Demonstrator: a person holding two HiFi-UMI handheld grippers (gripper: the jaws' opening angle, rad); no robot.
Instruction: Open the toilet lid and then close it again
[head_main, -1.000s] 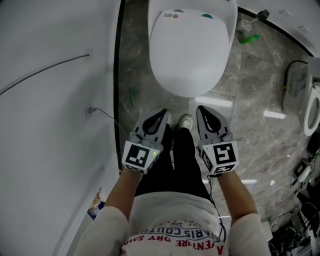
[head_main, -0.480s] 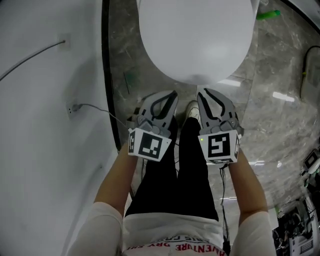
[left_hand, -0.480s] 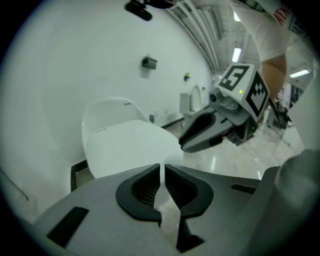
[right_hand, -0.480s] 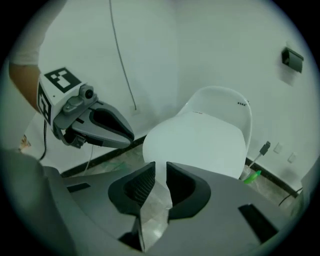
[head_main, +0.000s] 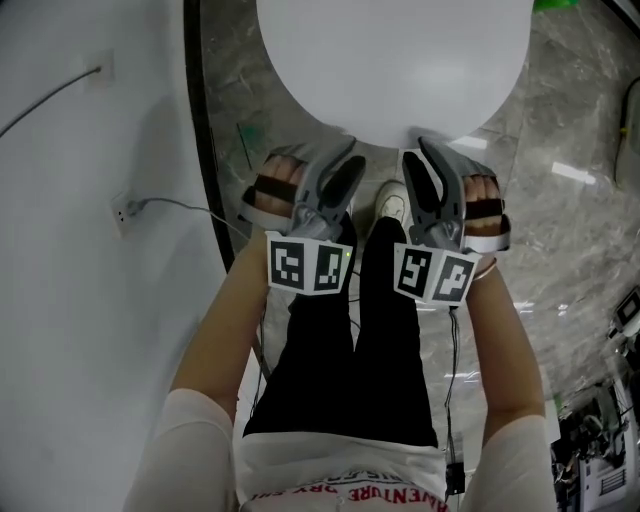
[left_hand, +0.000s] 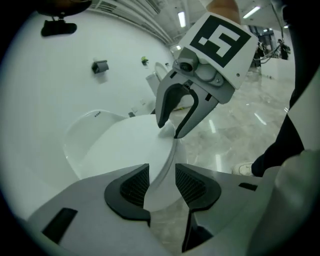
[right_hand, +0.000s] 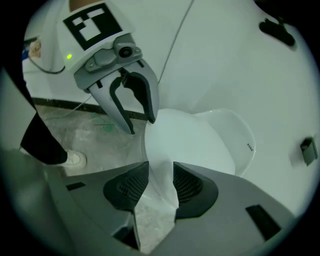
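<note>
At far left stands a white wall, with a thin cable trailing from a socket.

Next come my left tongs, angled down at the front of the lid. The lid lies shut on the toilet at top centre. The left tongs have just been opening and now stand wide. In the left gripper view the lid's front rim runs between their pads.

Below the lid a white shoe shows between the two tools.

To the right, my right tongs mirror the left ones. They have also just been opening and stand wide, with the rim between their pads. I think neither pair is pressing on the rim yet, though the wide-angle views make any contact hard to judge.

Grey marble floor fills the right side.

I judge this to be the start of the opening step, with both tongs straddling the rim and no grip taken. The next move calls for closing both pairs on the rim together, then lifting evenly so the lid swings up on its hinge.
</note>
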